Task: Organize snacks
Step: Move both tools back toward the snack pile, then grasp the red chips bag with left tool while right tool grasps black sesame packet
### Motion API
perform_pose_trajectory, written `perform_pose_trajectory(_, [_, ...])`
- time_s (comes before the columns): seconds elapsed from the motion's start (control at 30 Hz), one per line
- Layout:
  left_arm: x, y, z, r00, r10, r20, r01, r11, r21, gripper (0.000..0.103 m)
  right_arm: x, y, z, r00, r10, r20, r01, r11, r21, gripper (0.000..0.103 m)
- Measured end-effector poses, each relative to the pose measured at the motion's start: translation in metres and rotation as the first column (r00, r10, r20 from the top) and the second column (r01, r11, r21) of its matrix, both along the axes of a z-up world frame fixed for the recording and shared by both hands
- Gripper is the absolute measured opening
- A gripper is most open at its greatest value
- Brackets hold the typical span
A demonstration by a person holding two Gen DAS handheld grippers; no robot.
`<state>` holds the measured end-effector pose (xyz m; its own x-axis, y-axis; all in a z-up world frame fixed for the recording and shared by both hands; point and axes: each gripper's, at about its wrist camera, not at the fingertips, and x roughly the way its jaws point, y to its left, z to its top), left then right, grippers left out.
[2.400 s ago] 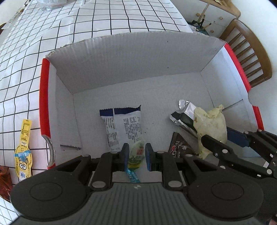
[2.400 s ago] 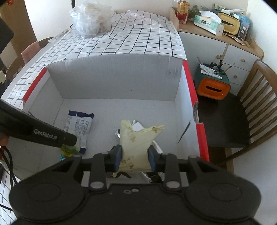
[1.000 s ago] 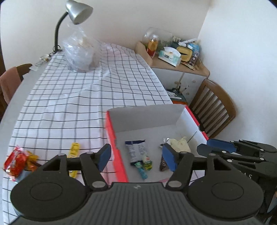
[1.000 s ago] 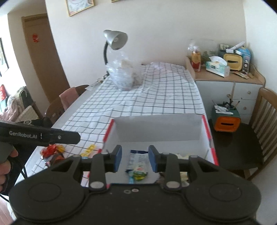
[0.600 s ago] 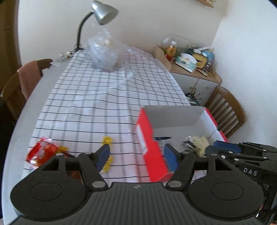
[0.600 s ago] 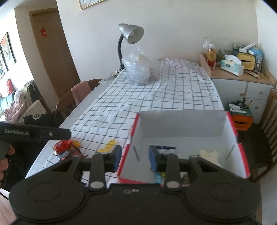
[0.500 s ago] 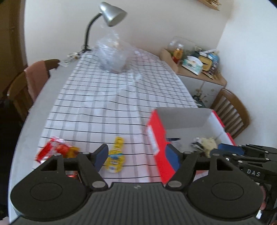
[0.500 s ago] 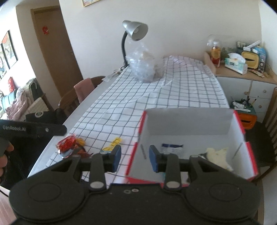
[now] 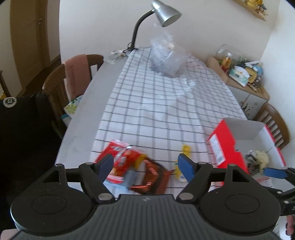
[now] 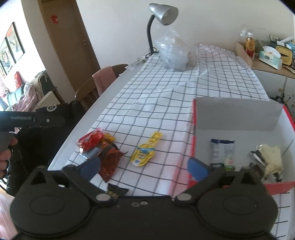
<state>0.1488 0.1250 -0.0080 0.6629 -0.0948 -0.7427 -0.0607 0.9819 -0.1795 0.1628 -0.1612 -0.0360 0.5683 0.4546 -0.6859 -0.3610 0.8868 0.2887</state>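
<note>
Loose snacks lie near the table's front left edge: a red pack (image 9: 119, 153), a dark red packet (image 9: 153, 175) and a yellow cartoon packet (image 10: 145, 151). My left gripper (image 9: 145, 165) hovers above the red and dark red packs; its jaws are opening with nothing between them. My right gripper (image 10: 143, 168) hangs over the yellow packet, between the snacks and the red box (image 10: 237, 110); its jaws are opening wide and hold nothing. Inside the box lie a blue-and-white packet (image 10: 221, 149) and a pale yellow packet (image 10: 272, 158).
A checked cloth (image 9: 162, 110) covers the table. A lamp (image 9: 166, 13) and a clear plastic bag (image 9: 166, 57) stand at the far end. Wooden chairs (image 9: 73, 79) flank the table. A small dark packet (image 10: 118, 188) lies by the front edge. A person's dark sleeve (image 10: 46, 129) is at left.
Both grippers have swung left, away from the box and over the loose snacks. The right gripper's jaws went from nearly shut to wide apart. The left jaws widened a little.
</note>
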Motion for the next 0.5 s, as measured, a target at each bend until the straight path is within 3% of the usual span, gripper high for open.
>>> perform_pose_trajectory(0.27, [0.022, 0.039, -0.027, 0.996, -0.076, -0.045, 0.078, 0.997, 0.031, 0.077, 0.003, 0.046, -0.015, 0.996, -0.053, -0.076, 0.049, 0.997, -0.061, 0.103])
perform_pose_trajectory(0.4, [0.038, 0.05, -0.042, 0.983, -0.157, -0.091, 0.159, 0.987, 0.017, 0.077, 0.004, 0.06, -0.027, 0.99, -0.064, -0.125, 0.058, 0.997, -0.054, 0.102])
perform_pose_trajectory(0.5, [0.048, 0.054, -0.052, 0.968, -0.217, -0.123, 0.22, 0.975, 0.008, 0.077, -0.001, 0.074, -0.034, 0.991, -0.067, -0.113, 0.057, 0.994, -0.093, 0.102])
